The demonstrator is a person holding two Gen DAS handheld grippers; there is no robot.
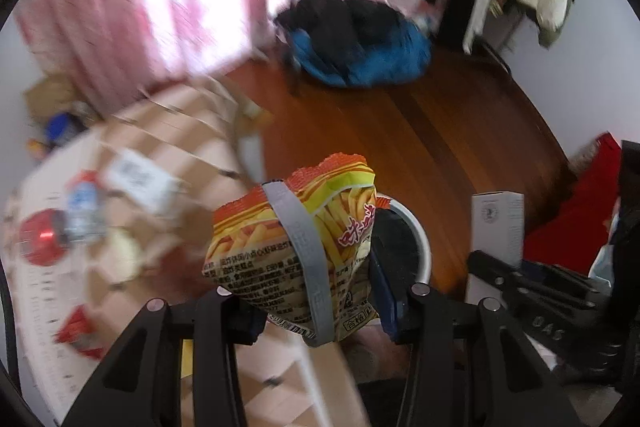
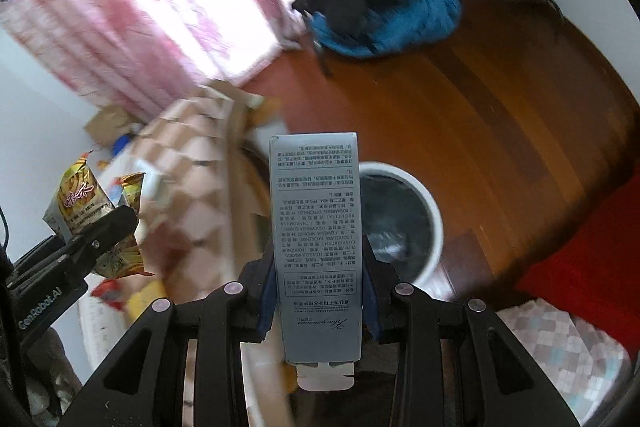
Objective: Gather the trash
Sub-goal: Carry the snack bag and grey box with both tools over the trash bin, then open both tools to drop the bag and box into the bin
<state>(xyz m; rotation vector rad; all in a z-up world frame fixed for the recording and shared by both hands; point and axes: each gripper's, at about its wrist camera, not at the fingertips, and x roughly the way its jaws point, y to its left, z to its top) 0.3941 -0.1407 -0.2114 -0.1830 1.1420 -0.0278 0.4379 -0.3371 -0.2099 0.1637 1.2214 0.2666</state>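
Item 1: crinkled yellow-and-orange foil snack bag printed with fries (image 1: 296,247), clamped in the left gripper (image 1: 316,301), whose fingers were closed onto the bag's lower half; a grey band crossed the bag's front. The bag hung in the air beside the edge of the surface, with the bin just beyond it to the right.

Item 2: tall grey cardboard carton with printed text (image 2: 318,247), pinched upright in the right gripper (image 2: 318,301), fingers pressed against its two long sides, a pale flap showing at its lower end. It stood in the air directly beside and in front of the bin.

Item 3: round white-rimmed waste bin with dark liner (image 2: 404,223), on the floor, mouth open; its near-left rim was partly hidden behind the carton.

Item 4: surface covered in pink-and-cream checked cloth (image 2: 192,195), left of the bin, carrying a clear plastic bottle (image 1: 82,211), a red round object (image 1: 42,237), a white labelled slip (image 1: 138,177) and a red wrapper (image 1: 78,335); all blurred.

Item 5: reddish-brown plank floor (image 2: 500,131), bare between bin and far wall.

Item 6: blue-and-black heap of fabric (image 2: 380,19), well apart from the bin, below pink patterned curtains (image 2: 140,7).

Item 7: red cloth (image 2: 592,255), at the right edge near the bin.
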